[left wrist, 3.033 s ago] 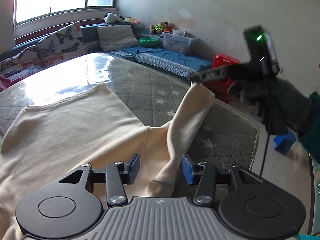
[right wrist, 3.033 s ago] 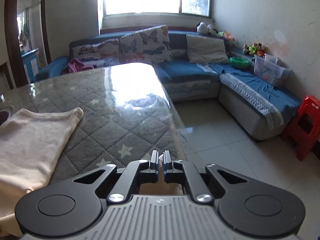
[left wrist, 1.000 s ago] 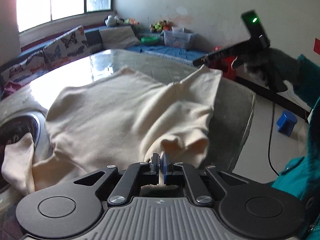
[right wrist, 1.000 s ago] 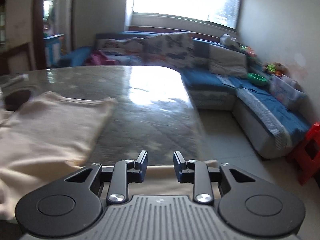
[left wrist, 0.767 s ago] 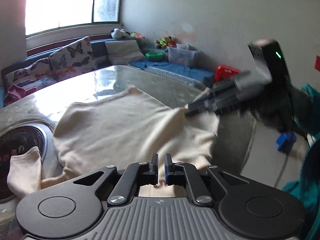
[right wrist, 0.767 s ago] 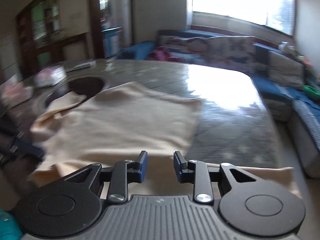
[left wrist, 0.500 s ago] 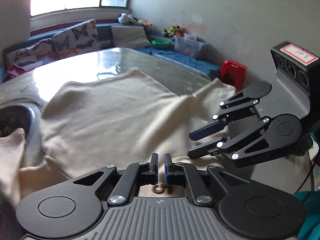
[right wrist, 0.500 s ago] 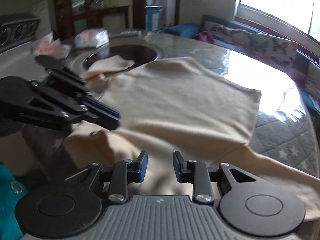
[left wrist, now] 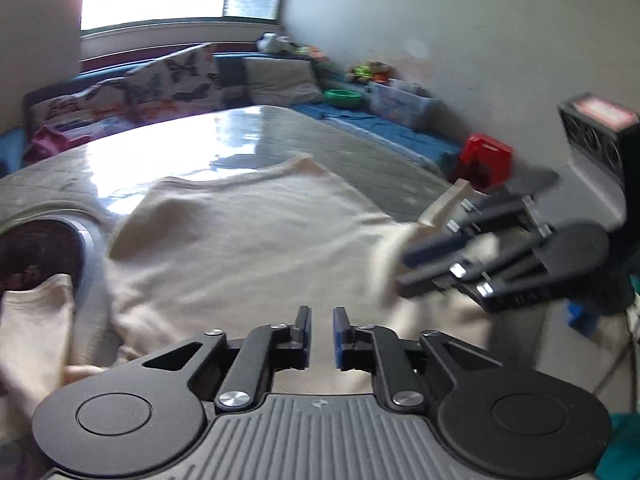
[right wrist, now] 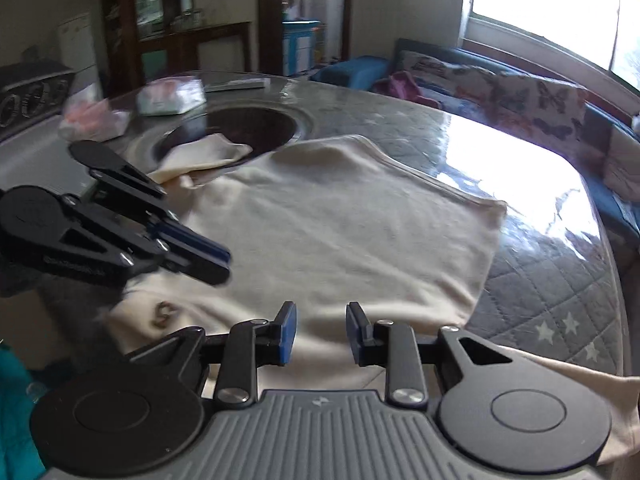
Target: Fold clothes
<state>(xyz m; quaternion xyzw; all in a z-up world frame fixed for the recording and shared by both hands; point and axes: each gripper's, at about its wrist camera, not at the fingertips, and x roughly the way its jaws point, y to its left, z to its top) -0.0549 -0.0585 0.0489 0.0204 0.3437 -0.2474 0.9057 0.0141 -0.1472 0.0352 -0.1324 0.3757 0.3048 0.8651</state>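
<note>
A cream long-sleeved top lies spread on the table. One sleeve rests in a dark round recess, and the other sleeve trails over the near table edge. My left gripper hovers over the collar end; its jaws are opening, and only the cloth lying below shows in the gap. My right gripper stands open just above the top's near edge, holding nothing. The two grippers point towards each other, close together.
The table has a grey quilted star cover under a glossy sheet. The round recess and plastic bags sit at its far side. A sofa and a red stool stand beyond. A teal sleeve shows at the left edge.
My left gripper, shut on the top's near edge a second ago, has parted its jaws and let go. My right gripper swung from facing the sofa round over the top, towards the left one.
</note>
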